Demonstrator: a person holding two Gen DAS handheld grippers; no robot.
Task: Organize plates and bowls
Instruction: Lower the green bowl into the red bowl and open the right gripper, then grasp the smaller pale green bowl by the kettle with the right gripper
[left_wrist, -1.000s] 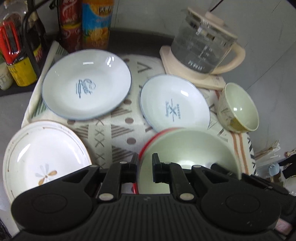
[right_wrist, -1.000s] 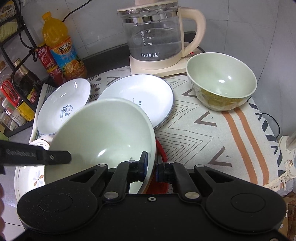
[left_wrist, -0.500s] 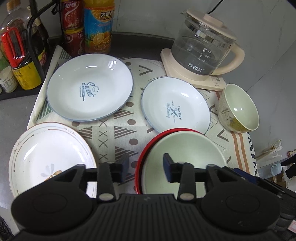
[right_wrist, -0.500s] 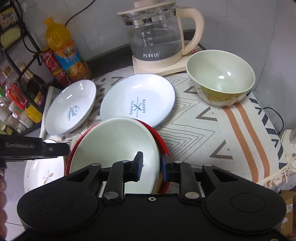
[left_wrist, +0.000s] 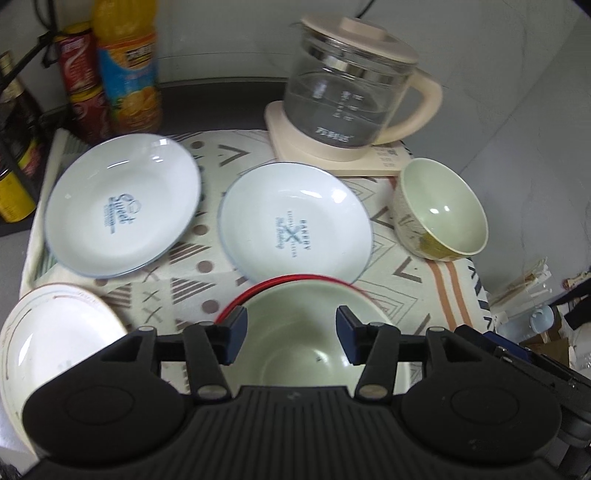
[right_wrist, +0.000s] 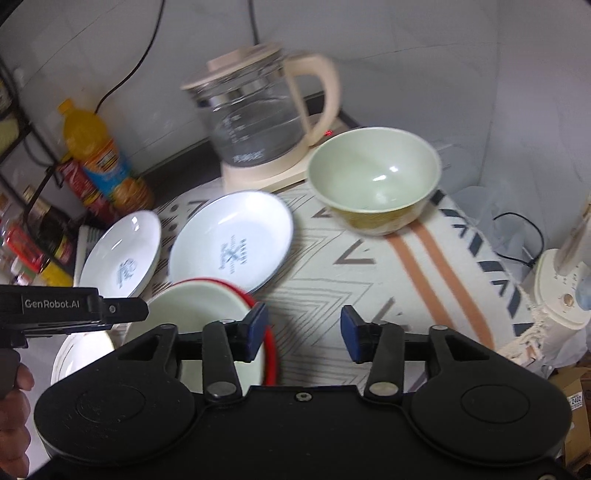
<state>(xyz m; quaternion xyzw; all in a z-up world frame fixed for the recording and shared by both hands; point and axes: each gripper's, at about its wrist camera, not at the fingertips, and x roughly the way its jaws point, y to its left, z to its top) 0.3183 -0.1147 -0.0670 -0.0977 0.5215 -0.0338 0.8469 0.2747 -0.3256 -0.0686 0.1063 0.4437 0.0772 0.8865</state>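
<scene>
Both my grippers' fingers have just been opening, empty — small green bowl (right_wrist: 375, 179) lies ahead-right, nearer my right gripper (right_wrist: 304, 332) than left gripper (left_wrist: 291, 339).

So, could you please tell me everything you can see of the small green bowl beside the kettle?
The small green bowl is pale green and glossy inside, with a yellowish patterned outside; it looks ceramic. It is empty, stands upright on the patterned cloth, and sits right in front of the kettle's cream base; whether they touch is unclear. The "BAKERY" plate lies apart, and neither tool is near it.
</scene>
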